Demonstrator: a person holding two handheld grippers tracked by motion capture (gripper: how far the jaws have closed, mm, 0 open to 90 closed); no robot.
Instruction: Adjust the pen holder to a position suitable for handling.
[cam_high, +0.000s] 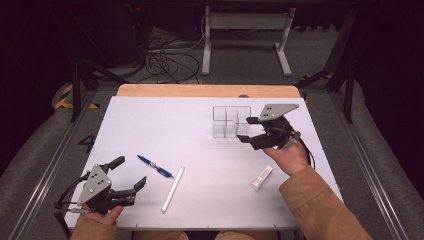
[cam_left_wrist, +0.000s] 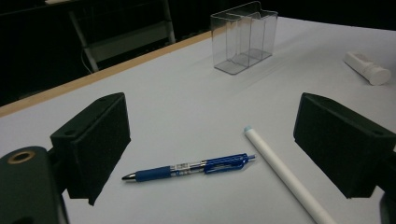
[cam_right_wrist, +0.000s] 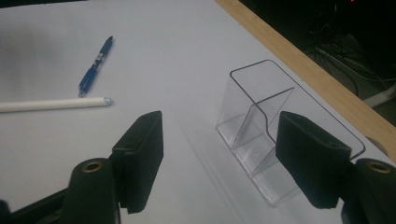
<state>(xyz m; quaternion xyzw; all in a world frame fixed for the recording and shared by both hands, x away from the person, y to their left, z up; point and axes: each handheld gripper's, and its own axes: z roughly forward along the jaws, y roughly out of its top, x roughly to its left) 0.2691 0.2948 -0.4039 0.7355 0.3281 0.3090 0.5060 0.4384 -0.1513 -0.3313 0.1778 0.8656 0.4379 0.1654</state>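
A clear plastic organiser (cam_high: 231, 121) with several compartments stands upright at the back of the white table (cam_high: 200, 130). My right gripper (cam_high: 245, 129) hovers just to its right, jaws apart and pointing at it, with nothing pressed between the pads. In the right gripper view the organiser (cam_right_wrist: 266, 135) sits just beyond the right gripper (cam_right_wrist: 224, 156). A blue pen (cam_high: 155, 166) and a white stick (cam_high: 173, 188) lie at the front left. My left gripper (cam_high: 131, 171) is open near the front left corner. In the left gripper view the left gripper (cam_left_wrist: 215, 140) faces the pen (cam_left_wrist: 187, 168) and the stick (cam_left_wrist: 285, 175).
A small white tube (cam_high: 261, 177) lies on the table by the right wrist, also seen far right in the left gripper view (cam_left_wrist: 366, 67). A wooden strip (cam_high: 207, 90) borders the table's far edge. Cables and a white stand are on the floor beyond.
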